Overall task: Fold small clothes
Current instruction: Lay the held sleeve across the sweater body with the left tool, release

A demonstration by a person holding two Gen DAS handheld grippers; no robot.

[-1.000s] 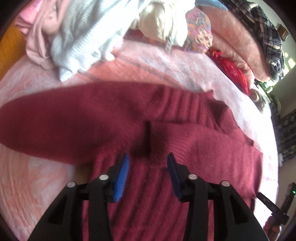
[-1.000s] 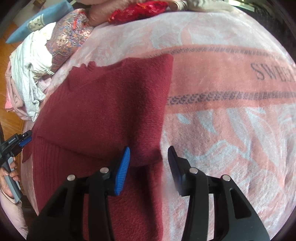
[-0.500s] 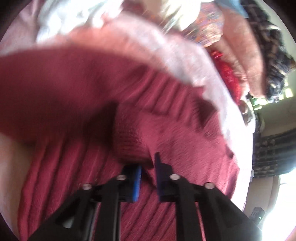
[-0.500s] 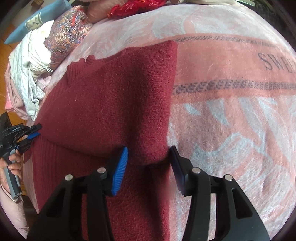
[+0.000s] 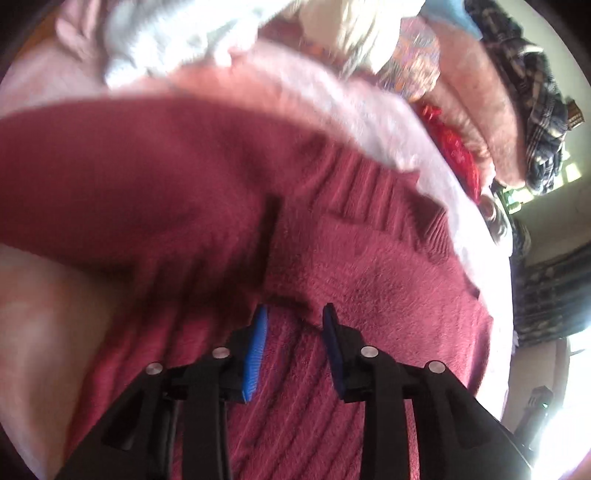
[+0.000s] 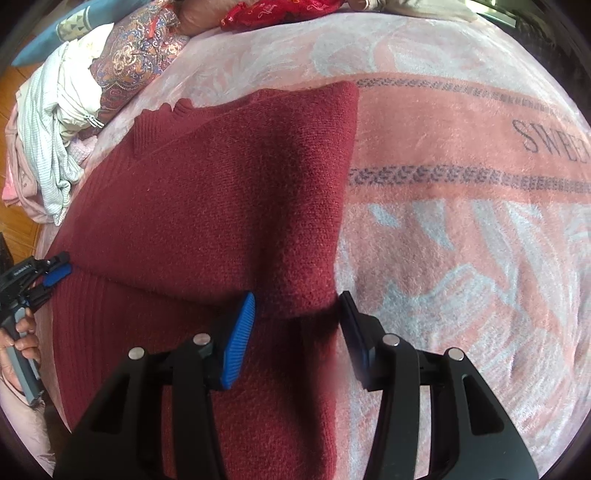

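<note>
A dark red knitted sweater (image 6: pixel 207 199) lies on a pink bed blanket (image 6: pixel 461 221), with one part folded over its ribbed body. It also fills the left wrist view (image 5: pixel 332 258), which is blurred. My left gripper (image 5: pixel 293 325) is open just above the folded edge, with nothing between its fingers. My right gripper (image 6: pixel 297 310) is open, its fingers straddling the folded layer's lower right corner. The left gripper also shows at the left edge of the right wrist view (image 6: pixel 48 273), at the sweater's left side.
A pile of white and pink clothes (image 6: pixel 55 140) and a patterned cushion (image 6: pixel 136 59) lie at the far left of the bed. A red pouch (image 6: pixel 280 11) lies at the far edge. Plaid and pink bedding (image 5: pixel 517 92) is stacked beyond the sweater.
My left gripper closed to a narrow gap half a second ago and has opened again, while moving over the sweater. My right gripper stayed open and crept forward around the folded corner.
</note>
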